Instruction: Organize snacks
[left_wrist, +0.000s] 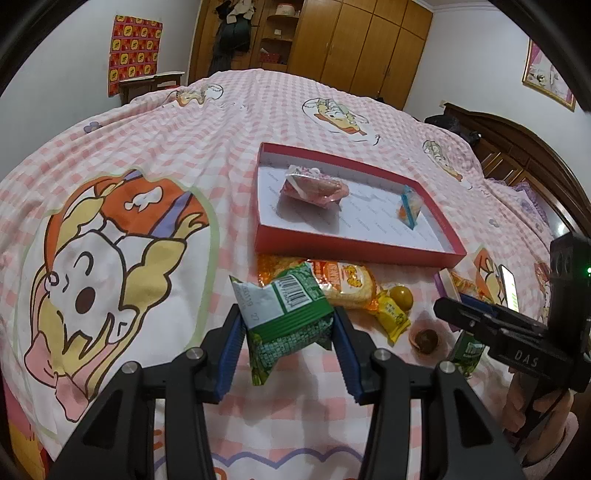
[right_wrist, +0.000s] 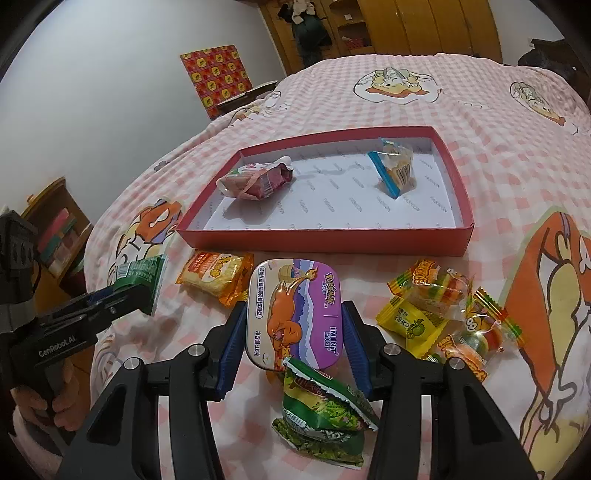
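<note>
My left gripper (left_wrist: 288, 332) is shut on a green snack packet (left_wrist: 284, 314), held just above the bed. The same packet (right_wrist: 142, 275) shows at the left of the right wrist view. My right gripper (right_wrist: 293, 343) is shut on a purple and orange mint tin (right_wrist: 295, 314), whose edge (left_wrist: 448, 282) peeks out in the left wrist view. Ahead lies a red shallow box (left_wrist: 351, 245) (right_wrist: 321, 242) holding a pink packet (right_wrist: 255, 179) and a blue-edged clear packet (right_wrist: 395, 170).
Loose snacks lie on the pink checked bedspread (right_wrist: 480, 147) in front of the box: an orange noodle packet (right_wrist: 214, 275), a yellow candy (right_wrist: 410, 321), striped gummy packets (right_wrist: 439, 286), green packets (right_wrist: 325, 410) and a brown round sweet (left_wrist: 424, 338). A wooden headboard (left_wrist: 517, 147) is at the right.
</note>
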